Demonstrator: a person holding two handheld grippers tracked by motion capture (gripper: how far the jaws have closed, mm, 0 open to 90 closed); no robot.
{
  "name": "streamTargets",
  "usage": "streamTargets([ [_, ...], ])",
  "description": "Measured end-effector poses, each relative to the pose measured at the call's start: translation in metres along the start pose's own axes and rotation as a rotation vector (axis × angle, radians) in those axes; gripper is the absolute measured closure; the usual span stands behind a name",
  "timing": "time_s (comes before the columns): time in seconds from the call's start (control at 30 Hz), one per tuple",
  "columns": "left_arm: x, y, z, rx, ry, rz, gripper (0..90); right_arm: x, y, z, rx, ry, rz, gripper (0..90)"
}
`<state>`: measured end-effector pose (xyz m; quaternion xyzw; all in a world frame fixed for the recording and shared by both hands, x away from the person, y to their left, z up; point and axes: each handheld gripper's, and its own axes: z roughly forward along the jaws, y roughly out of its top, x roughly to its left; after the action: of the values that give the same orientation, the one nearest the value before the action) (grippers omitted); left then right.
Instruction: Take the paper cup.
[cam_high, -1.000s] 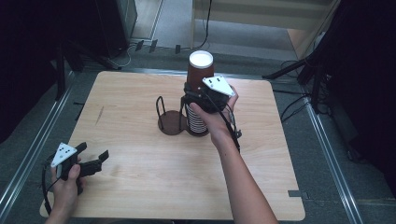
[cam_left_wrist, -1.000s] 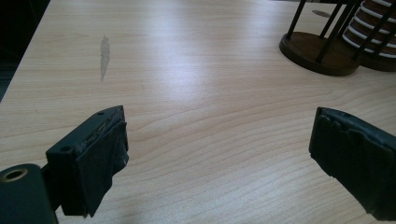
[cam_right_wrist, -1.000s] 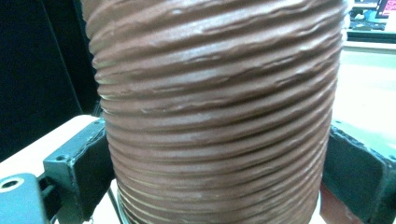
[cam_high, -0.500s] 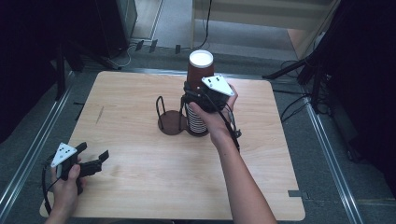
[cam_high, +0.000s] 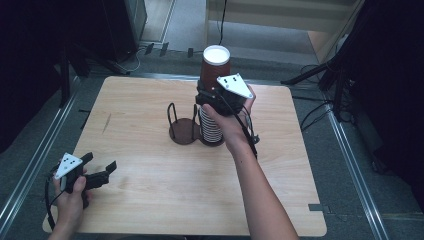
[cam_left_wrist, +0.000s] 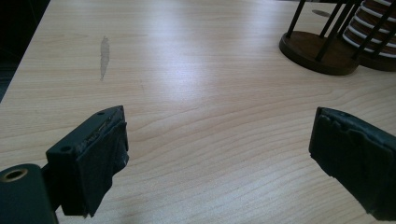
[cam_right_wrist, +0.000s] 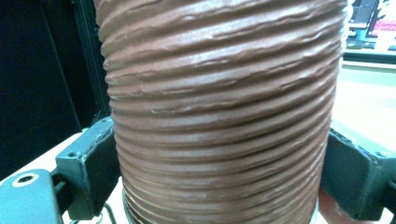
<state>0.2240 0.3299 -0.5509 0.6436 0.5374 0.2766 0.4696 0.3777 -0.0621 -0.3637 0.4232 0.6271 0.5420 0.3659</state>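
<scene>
1. Nearest the person, at the table's (cam_high: 150, 200) near-left corner, the left gripper (cam_high: 102, 172) lies low over the wood in the person's left hand (cam_high: 72, 200). In the left gripper view its two black jaws stand wide apart with nothing but bare tabletop between them.
2. A grey three-cornered plate (cam_high: 68, 165) sits on top of that gripper, and its cable (cam_high: 48, 200) loops down past the wrist at the near edge.
3. In the left gripper view a dark streak (cam_left_wrist: 104, 56) marks the wood towards the left edge.
4. The person's right forearm (cam_high: 260, 195) reaches from the near edge towards the middle of the table.
5. At the table's centre stands a dark wooden rack (cam_high: 182, 131) with thin upright black rods, its left round base bare.
6. Just right of that base, a stack of ribbed brown paper cups (cam_high: 212, 125) rises upright within the rack's rods.
7. The right gripper (cam_high: 207, 97), in the right hand (cam_high: 227, 120), is clamped on the top cup (cam_high: 216, 62); in the right gripper view the jaws press on both sides of its ribbed brown wall (cam_right_wrist: 219, 116).
8. That cup stands upright, its white inside showing from above, towards the table's far edge.
</scene>
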Motion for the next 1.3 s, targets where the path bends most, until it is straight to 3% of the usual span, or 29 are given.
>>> streamTargets([
  [0.53, 0.000, 0.000, 0.000, 0.000, 0.006, -0.003, 5.2, 0.005, 0.028, -0.002, -0.048, -0.007, -0.025, 9.8],
  [0.87, 0.000, 0.000, 0.000, -0.001, 0.011, -0.006, 5.2, 0.003, 0.045, -0.009, -0.101, -0.002, 0.004, 10.0],
  [1.3, 0.001, 0.000, 0.000, -0.002, 0.009, -0.019, 5.2, -0.012, 0.056, -0.020, -0.138, -0.027, 0.008, 10.0],
])
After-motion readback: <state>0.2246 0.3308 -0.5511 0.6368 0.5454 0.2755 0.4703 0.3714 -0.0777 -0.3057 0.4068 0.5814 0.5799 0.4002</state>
